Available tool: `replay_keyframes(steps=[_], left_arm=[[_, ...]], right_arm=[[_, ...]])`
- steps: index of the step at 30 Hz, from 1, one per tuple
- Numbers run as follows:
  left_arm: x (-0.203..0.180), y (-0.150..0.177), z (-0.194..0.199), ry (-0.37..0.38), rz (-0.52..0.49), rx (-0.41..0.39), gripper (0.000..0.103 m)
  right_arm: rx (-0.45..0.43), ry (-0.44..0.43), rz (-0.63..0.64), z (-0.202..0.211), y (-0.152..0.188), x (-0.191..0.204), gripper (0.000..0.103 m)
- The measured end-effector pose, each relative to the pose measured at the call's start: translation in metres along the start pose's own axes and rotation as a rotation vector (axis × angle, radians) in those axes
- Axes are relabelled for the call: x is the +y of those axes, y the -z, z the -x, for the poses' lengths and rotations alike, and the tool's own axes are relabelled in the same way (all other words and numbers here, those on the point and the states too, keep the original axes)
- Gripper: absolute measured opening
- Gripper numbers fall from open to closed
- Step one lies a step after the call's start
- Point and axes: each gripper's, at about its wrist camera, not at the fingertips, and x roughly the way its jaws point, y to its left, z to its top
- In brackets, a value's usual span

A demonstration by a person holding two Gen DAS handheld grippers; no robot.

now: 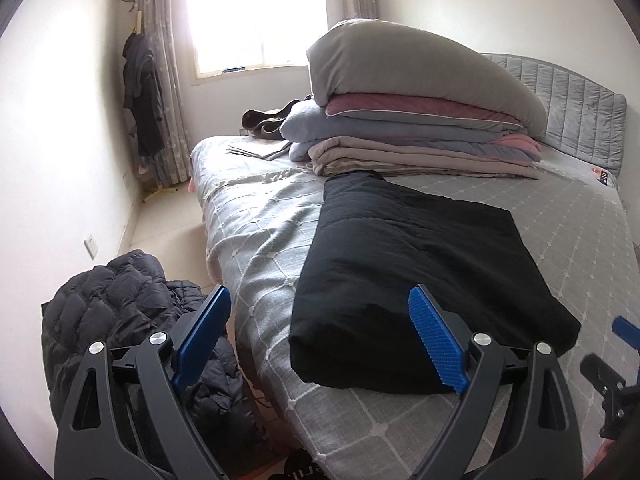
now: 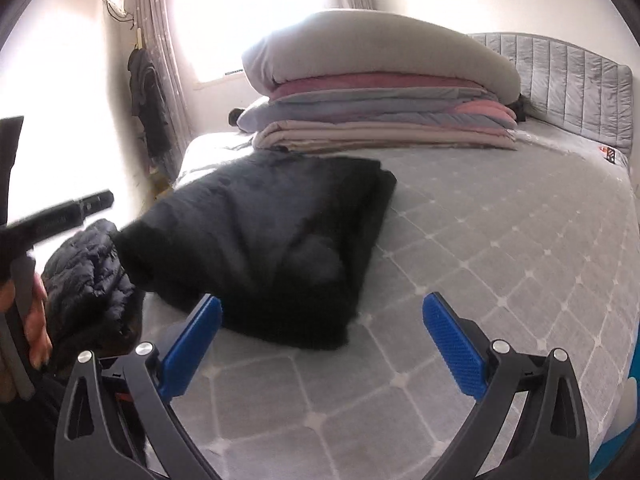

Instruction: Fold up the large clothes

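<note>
Bedding stack (image 1: 420, 120) blocks far side; bed (image 2: 500, 240) right free.

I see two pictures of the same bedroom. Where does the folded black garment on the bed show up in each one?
Left wrist view: the folded black garment lies centre-right on the bed, its near edge behind the right blue finger.
Right wrist view: the garment sits left of centre, above the left blue finger.
Shared landmark: the stack of folded bedding just behind it.

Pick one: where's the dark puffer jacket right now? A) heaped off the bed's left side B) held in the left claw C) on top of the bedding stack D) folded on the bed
A: the puffer jacket lies crumpled beside the bed, low off its left edge; the left claw is open and empty.
</note>
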Motion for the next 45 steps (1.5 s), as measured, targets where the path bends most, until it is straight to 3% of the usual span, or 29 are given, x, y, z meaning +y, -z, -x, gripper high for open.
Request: replay_keyframes(steps=[4,24,36,45], left_arm=[[-0.004,0.002,0.003,0.012,-0.005,0.0,0.088],[-0.015,0.0,0.005,0.046,-0.013,0.001,0.088],[-0.005,0.001,-0.006,0.058,0.027,0.069,0.089],[-0.014,0.0,-0.006,0.042,-0.046,0.049,0.096]], right_arm=[[-0.03,0.002,0.011,0.0,-0.008,0.012,0.098],[0.016,0.055,-0.026,-0.01,-0.021,0.017,0.098],[0.023,0.097,-0.015,-0.007,-0.027,0.026,0.098],[0.031,0.089,-0.026,-0.007,-0.028,0.03,0.098]])
